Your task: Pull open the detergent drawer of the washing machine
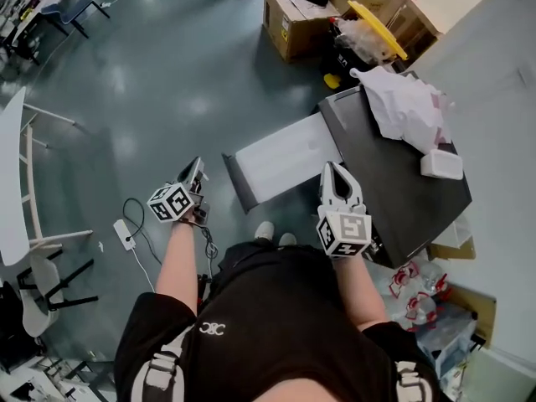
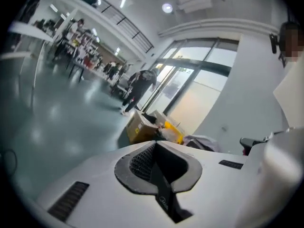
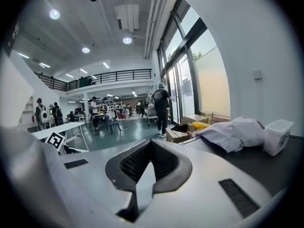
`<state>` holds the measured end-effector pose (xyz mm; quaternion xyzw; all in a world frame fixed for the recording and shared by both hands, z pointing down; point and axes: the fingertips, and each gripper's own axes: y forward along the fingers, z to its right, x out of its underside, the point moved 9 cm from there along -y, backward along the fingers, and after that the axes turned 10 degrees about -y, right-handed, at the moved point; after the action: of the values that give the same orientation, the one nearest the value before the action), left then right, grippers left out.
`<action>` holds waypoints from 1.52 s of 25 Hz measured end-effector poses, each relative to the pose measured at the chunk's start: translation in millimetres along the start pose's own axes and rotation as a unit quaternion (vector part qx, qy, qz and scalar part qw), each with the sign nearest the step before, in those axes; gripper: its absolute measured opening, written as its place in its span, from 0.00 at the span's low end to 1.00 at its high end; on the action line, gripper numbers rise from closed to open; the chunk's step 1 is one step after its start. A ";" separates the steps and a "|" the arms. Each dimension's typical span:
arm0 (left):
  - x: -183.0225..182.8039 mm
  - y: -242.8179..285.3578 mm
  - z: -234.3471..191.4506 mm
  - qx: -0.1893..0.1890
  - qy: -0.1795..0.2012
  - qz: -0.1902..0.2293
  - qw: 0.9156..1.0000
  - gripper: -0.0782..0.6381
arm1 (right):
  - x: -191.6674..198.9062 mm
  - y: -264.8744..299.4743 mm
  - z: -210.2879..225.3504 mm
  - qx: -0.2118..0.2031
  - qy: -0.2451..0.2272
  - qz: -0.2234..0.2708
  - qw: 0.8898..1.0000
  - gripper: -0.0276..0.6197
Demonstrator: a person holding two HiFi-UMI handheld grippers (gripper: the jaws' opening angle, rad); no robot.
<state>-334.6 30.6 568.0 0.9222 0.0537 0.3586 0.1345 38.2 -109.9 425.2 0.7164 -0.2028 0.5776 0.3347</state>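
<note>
The washing machine (image 1: 402, 193) with a dark top stands at the right of the head view. A long white part with a dark rim (image 1: 280, 162), apparently the drawer, sticks out of its front toward the left. My right gripper (image 1: 332, 168) is shut and empty, hovering over the machine's near edge just right of that white part. The right gripper view shows its jaws (image 3: 151, 144) together, with the dark top (image 3: 259, 163) at the right. My left gripper (image 1: 198, 166) is shut, holds nothing and hangs over the floor, left of the white part. Its jaws (image 2: 156, 144) meet in the left gripper view.
A white crumpled cloth (image 1: 410, 107) and a small white box (image 1: 441, 164) lie on the machine's top. Cardboard boxes (image 1: 293, 19) and a yellow item (image 1: 377, 28) stand beyond it. A power strip with cable (image 1: 126, 234) lies on the floor. A white table (image 1: 10, 174) is at the left.
</note>
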 end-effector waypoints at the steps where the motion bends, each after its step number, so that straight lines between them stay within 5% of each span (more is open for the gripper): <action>1: -8.1 -6.2 13.6 -0.012 0.028 0.017 0.999 0.11 | -3.4 -1.3 2.4 -0.006 0.009 0.005 1.000 0.05; 8: -48.0 -52.6 130.1 -0.104 0.208 0.125 0.965 0.11 | -41.9 -19.7 23.5 -0.036 -0.002 0.072 0.997 0.05; 18: -27.4 -100.4 268.5 -0.114 0.304 0.173 0.930 0.11 | -78.0 -41.4 34.0 -0.062 -0.009 0.150 0.987 0.05; 38: 14.8 -114.1 303.1 -0.093 0.300 0.163 0.935 0.11 | -69.8 -62.7 31.2 -0.086 -0.013 0.144 0.986 0.05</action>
<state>-119.2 79.3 330.7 0.7514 -0.0932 0.6387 0.1373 84.8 -95.3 339.2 0.6557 -0.3572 0.5909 0.3053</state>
